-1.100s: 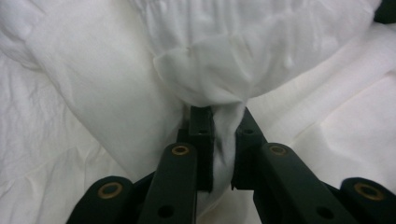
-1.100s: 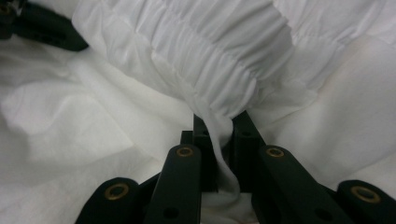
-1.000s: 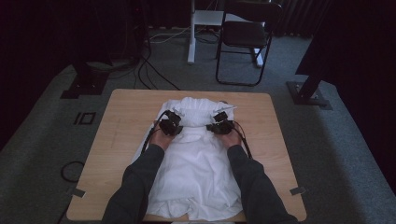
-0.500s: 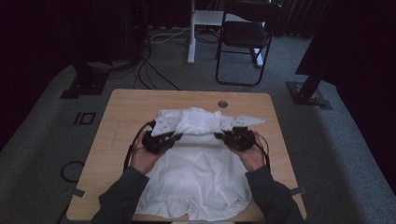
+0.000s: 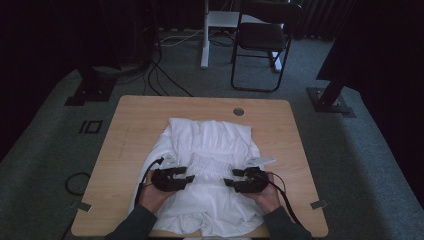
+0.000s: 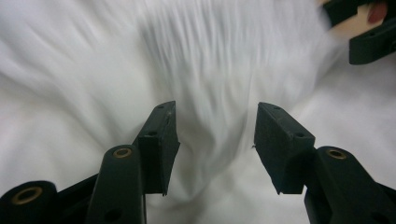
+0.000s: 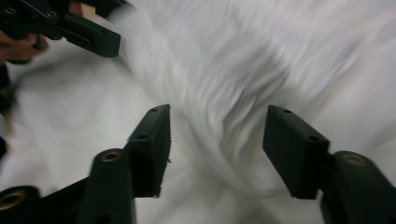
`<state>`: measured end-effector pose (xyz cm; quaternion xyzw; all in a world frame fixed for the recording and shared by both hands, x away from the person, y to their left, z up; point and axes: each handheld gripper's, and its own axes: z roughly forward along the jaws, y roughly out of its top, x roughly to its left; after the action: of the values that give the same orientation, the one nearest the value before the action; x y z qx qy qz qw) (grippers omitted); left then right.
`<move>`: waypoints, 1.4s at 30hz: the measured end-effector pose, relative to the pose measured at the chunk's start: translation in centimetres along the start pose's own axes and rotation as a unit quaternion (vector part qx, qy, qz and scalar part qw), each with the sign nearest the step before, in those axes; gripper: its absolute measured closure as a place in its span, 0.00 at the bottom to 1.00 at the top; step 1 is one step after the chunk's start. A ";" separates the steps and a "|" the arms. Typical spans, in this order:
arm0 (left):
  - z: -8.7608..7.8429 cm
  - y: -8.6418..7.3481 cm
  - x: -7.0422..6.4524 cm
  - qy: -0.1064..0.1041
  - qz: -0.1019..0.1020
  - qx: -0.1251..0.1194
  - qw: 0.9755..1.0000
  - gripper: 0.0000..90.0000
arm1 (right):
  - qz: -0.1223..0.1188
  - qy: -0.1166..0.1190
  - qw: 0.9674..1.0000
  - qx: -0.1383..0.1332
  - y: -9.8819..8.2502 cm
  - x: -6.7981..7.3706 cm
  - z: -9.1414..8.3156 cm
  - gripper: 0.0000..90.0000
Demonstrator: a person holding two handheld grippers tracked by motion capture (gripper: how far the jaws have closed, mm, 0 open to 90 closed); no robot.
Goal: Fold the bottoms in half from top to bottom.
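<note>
Both hands have dragged the garment's top edge back toward the table's near side.
Left gripper [image 5: 186,178] and right gripper [image 5: 230,180], jaws just opening, grip nothing; the garment [image 5: 210,145] lies folded mid-table [image 5: 135,125]. Cloth between the pads could snag, undoing the fold.

1. Honestly nothing readable anywhere: no text, labels, brands or numbers.
2. Checked the white crumpled fabric garment [image 5: 210,150] and the light wooden rectangular table [image 5: 135,130], both totally blank.
</note>
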<state>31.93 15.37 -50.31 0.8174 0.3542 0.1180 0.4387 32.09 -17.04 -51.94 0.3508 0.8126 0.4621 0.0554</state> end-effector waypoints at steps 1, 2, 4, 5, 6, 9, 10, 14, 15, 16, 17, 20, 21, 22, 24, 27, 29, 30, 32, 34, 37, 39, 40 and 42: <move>-0.4 0.5 0.2 0.007 -0.002 -0.008 1.000 0.56 | 0.004 0.000 1.000 -0.026 0.4 -0.3 -0.9 0.44; -0.5 1.0 0.5 0.012 -0.002 -0.007 1.000 0.67 | 0.012 -0.008 0.999 -0.044 0.6 -0.8 -1.3 0.46; 0.2 1.6 1.3 0.018 -0.007 0.012 1.000 0.96 | 0.041 -0.037 0.997 -0.052 1.0 -2.2 -1.4 0.58; 1.0 1.7 1.5 0.025 -0.008 0.028 0.999 1.00 | 0.058 -0.048 0.997 -0.036 1.0 -3.1 -0.9 0.69; 2.1 1.7 1.7 0.034 -0.010 0.051 0.998 1.00 | 0.068 -0.055 0.996 -0.016 0.9 -3.9 -0.2 0.75; 5.1 1.0 2.3 0.035 -0.022 0.101 0.994 1.00 | 0.073 -0.079 0.993 0.041 0.4 -5.7 2.4 0.82; 5.8 0.7 2.4 0.032 -0.027 0.108 0.993 1.00 | 0.074 -0.087 0.992 0.054 0.3 -6.3 3.3 0.82; 7.1 0.9 2.5 0.030 -0.052 0.102 0.993 0.97 | 0.064 -0.111 0.990 0.064 1.4 -7.7 4.5 0.83; 7.4 1.0 2.4 0.033 -0.055 0.102 0.993 0.96 | 0.056 -0.123 0.988 0.069 1.8 -8.1 4.7 0.83; 7.6 1.2 2.4 0.038 -0.054 0.102 0.993 0.95 | 0.054 -0.126 0.988 0.073 2.2 -8.5 5.0 0.83; 7.6 1.2 2.4 0.038 -0.054 0.102 0.993 0.95 | 0.054 -0.126 0.988 0.073 2.2 -8.5 5.0 0.83; 8.5 2.5 3.0 0.047 -0.065 0.096 0.992 0.90 | 0.042 -0.136 0.987 0.069 3.9 -9.8 5.4 0.77; 8.5 2.8 3.2 0.049 -0.068 0.089 0.993 0.88 | 0.044 -0.128 0.990 0.050 4.3 -9.9 5.0 0.77; 8.4 3.2 3.3 0.047 -0.072 0.080 0.993 0.86 | 0.048 -0.117 0.991 0.031 4.7 -10.0 4.7 0.76; 8.5 3.6 3.5 0.045 -0.073 0.074 0.994 0.86 | 0.044 -0.098 0.994 0.022 5.2 -9.9 4.5 0.73; 8.4 3.7 3.2 0.035 -0.058 0.071 0.995 0.86 | 0.036 -0.061 0.997 0.023 5.1 -9.9 4.6 0.74; 7.9 3.4 2.6 0.018 -0.047 0.058 0.997 0.86 | 0.026 -0.038 0.999 0.009 4.8 -9.3 4.1 0.74; 7.5 3.3 2.2 0.010 -0.041 0.051 0.998 0.86 | 0.019 -0.024 1.000 0.001 4.6 -8.9 3.7 0.74; 6.7 2.9 1.5 -0.005 -0.021 0.040 0.999 0.86 | 0.004 0.003 1.000 -0.012 4.2 -8.1 2.7 0.72; 6.0 2.4 0.9 -0.017 -0.012 0.033 0.999 0.85 | -0.011 0.027 0.999 -0.025 3.8 -7.3 1.6 0.70; 5.5 1.6 -0.2 -0.031 0.019 0.040 0.999 0.83 | -0.033 0.069 0.997 -0.033 3.4 -6.2 0.0 0.67; 5.5 1.0 -0.6 -0.038 0.030 0.049 0.998 0.83 | -0.049 0.060 0.996 -0.045 3.3 -5.8 -1.0 0.66; 5.5 0.8 -0.7 -0.041 0.035 0.053 0.997 0.82 | -0.045 0.053 0.996 -0.053 3.4 -5.8 -1.4 0.66; 5.5 0.5 -0.8 -0.046 0.042 0.063 0.996 0.81 | -0.040 0.044 0.996 -0.063 3.6 -5.9 -1.7 0.66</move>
<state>34.34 11.13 -53.09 0.8621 0.3058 0.0762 0.3968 37.68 -20.75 -49.50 0.2929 0.7970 0.5248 0.0602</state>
